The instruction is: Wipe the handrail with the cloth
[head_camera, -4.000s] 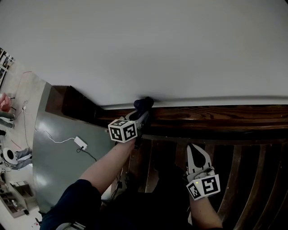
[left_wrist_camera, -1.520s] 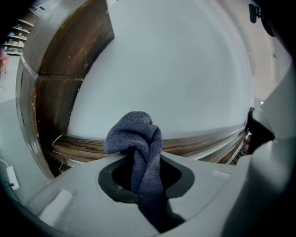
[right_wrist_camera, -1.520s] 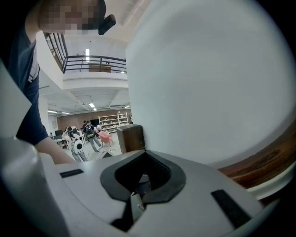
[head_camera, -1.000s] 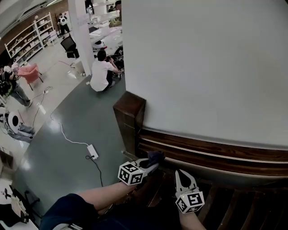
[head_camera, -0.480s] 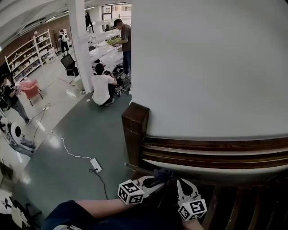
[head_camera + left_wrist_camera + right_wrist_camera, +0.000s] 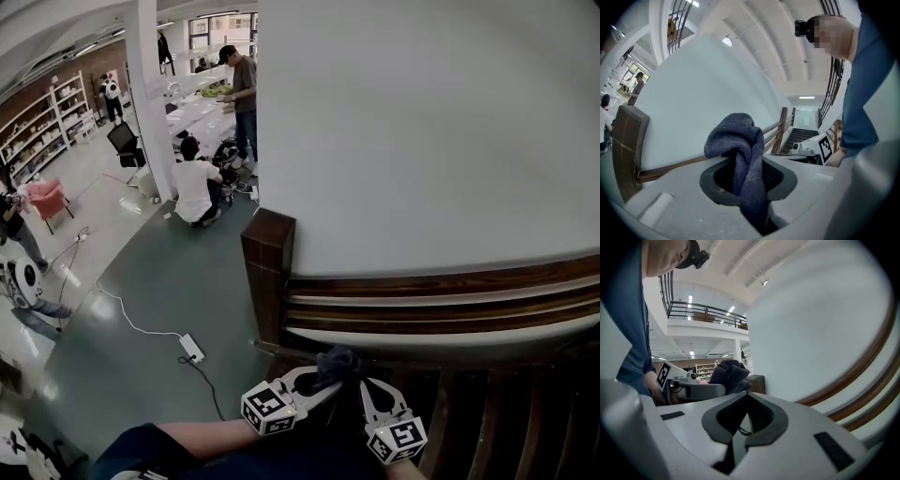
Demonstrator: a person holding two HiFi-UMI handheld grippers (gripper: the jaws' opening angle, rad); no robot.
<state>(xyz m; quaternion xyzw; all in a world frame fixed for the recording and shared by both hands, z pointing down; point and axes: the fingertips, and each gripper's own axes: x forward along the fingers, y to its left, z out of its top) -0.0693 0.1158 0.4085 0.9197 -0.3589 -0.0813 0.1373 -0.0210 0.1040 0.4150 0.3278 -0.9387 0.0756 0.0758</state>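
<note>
Left gripper (image 6: 319, 377): jaws clamping tight on the dark blue cloth (image 6: 336, 359), which is bunching above them, just below the handrail (image 6: 441, 281). Right gripper (image 6: 365, 386): jaws pressing together, holding nothing, sitting beside the cloth. Post (image 6: 269, 246): standing at the handrail's left end.

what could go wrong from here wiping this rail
1. The left claw pinches only a fold of the cloth, and most of it bunches above the jaws. Dragging it along the handrail might pull it loose, and it could drop to the floor below.
2. The right claw, shut and empty, sits close beside the left one, so they could bump.
</note>
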